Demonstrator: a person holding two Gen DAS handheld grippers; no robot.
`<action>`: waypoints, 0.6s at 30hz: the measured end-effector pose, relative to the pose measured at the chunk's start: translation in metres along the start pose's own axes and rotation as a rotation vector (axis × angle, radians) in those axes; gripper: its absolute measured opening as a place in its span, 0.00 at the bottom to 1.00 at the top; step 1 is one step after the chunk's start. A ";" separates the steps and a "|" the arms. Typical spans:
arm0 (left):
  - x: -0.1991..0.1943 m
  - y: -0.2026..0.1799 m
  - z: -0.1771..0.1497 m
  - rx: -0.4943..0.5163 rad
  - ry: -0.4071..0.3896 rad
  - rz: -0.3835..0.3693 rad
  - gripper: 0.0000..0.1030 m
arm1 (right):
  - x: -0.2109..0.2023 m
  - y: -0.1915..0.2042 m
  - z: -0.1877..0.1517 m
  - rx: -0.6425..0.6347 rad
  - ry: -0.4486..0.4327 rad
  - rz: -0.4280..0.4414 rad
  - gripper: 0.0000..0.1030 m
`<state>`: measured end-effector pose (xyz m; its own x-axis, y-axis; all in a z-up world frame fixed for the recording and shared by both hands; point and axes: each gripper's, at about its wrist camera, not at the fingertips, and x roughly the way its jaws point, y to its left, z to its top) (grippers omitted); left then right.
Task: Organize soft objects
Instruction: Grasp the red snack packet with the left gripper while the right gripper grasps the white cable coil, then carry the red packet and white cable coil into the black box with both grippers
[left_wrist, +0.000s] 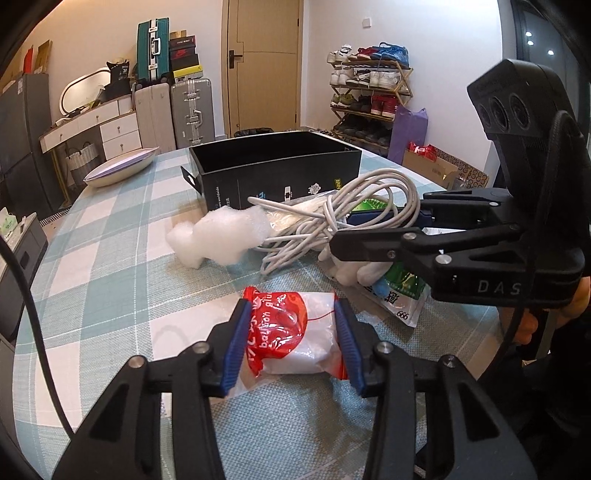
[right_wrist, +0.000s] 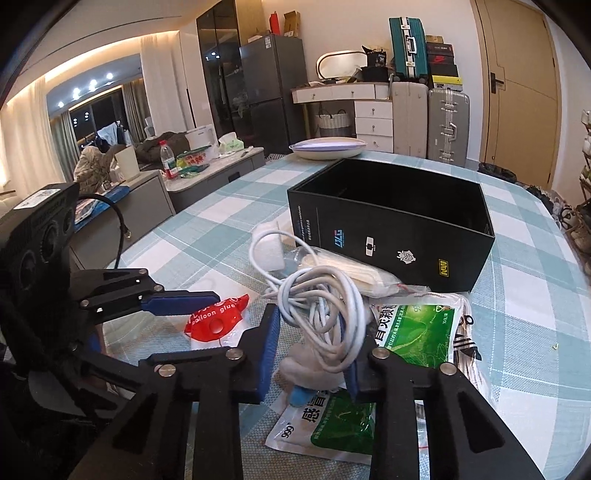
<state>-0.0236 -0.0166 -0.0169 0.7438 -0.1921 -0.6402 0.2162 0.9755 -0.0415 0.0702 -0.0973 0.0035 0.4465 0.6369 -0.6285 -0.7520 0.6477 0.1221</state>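
Note:
My left gripper (left_wrist: 291, 339) has its blue pads on both sides of a red and white balloon glue packet (left_wrist: 291, 332) lying on the checked tablecloth; it also shows in the right wrist view (right_wrist: 216, 321). My right gripper (right_wrist: 314, 350) stands open around a coiled white cable (right_wrist: 325, 306) and a white soft lump beneath it; the cable also shows in the left wrist view (left_wrist: 332, 218). A white cotton tuft (left_wrist: 221, 236) lies left of the cable. An open black box (right_wrist: 391, 236) stands behind the pile.
Green medicine sachets (right_wrist: 417, 328) lie under the cable and by my right gripper. A clear-wrapped white pack (right_wrist: 351, 273) rests against the box. A shallow white dish (right_wrist: 327, 147) sits at the table's far edge. Suitcases and a shoe rack stand beyond.

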 end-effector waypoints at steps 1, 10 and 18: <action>0.000 0.001 0.001 -0.002 -0.003 -0.002 0.43 | -0.002 0.000 0.000 0.001 -0.003 0.002 0.26; -0.005 0.001 0.002 -0.010 -0.024 -0.012 0.43 | -0.023 -0.005 -0.004 0.020 -0.049 0.036 0.14; -0.004 0.002 0.003 -0.012 -0.022 -0.005 0.43 | -0.012 -0.005 -0.002 0.017 -0.005 0.040 0.47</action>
<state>-0.0244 -0.0146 -0.0127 0.7561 -0.1995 -0.6233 0.2130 0.9756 -0.0539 0.0672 -0.1091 0.0093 0.4190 0.6641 -0.6192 -0.7608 0.6290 0.1597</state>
